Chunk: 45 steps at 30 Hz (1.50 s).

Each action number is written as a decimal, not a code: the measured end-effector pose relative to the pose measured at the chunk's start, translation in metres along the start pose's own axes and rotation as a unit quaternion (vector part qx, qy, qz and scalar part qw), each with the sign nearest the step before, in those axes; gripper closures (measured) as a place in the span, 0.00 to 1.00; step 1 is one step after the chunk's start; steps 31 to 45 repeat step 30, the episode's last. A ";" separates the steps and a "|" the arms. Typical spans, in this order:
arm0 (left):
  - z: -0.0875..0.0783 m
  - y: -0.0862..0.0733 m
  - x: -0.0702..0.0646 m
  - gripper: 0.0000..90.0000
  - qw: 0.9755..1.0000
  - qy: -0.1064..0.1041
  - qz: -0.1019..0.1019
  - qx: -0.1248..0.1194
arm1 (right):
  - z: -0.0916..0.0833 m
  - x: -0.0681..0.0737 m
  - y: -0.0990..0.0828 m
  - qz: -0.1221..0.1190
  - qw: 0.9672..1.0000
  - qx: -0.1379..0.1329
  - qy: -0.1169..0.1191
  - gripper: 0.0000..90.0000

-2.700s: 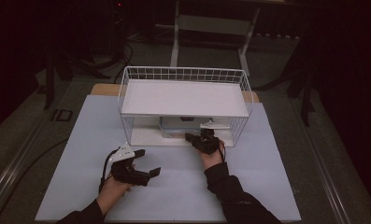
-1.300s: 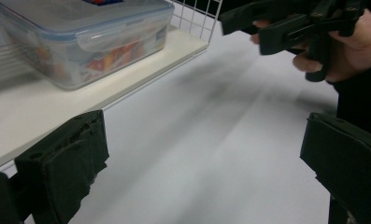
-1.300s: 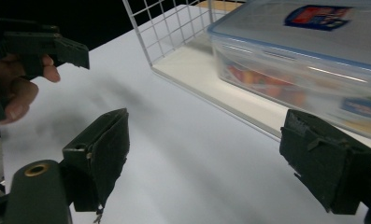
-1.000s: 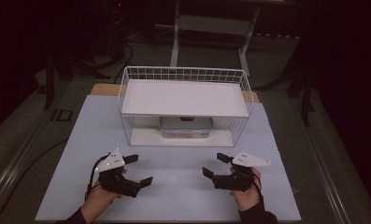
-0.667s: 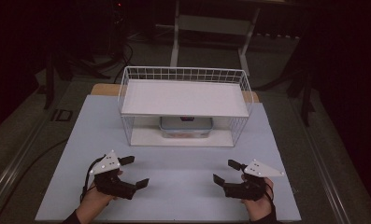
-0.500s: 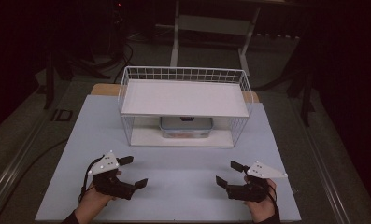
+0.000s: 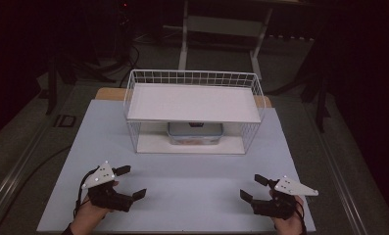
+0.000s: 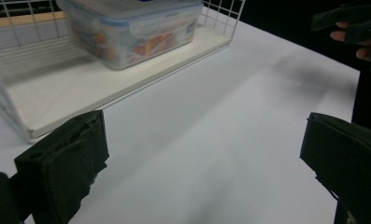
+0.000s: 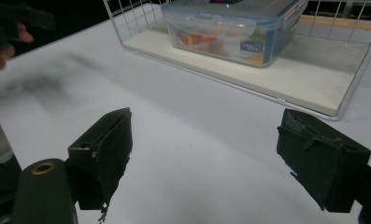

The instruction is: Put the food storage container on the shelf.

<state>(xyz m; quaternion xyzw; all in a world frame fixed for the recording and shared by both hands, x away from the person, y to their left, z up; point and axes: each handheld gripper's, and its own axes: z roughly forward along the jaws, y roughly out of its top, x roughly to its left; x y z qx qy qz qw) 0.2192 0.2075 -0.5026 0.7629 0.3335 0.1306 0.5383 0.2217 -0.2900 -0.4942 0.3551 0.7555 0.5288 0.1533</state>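
While we looked down from the high view, our left claw hovered at seven o'clock on the white tabletop, its jaws spread wide and holding nothing. Our right claw sat at five o'clock, equally wide and empty. At twelve o'clock stood a white wire rack. A clear lidded food box rested on its lower shelf, under the upper board, well apart from both claws.
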 end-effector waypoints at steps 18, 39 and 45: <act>0.004 -0.009 0.001 0.01 0.999 -0.045 -0.014 0.009 | 0.005 -0.013 -0.008 0.021 0.999 0.024 0.005 0.21; 0.007 -0.010 0.000 0.01 0.999 -0.049 -0.012 0.016 | 0.006 -0.017 -0.010 0.037 0.999 0.025 0.006 0.21; 0.007 -0.010 0.000 0.01 0.999 -0.049 -0.012 0.016 | 0.006 -0.017 -0.010 0.037 0.999 0.025 0.006 0.21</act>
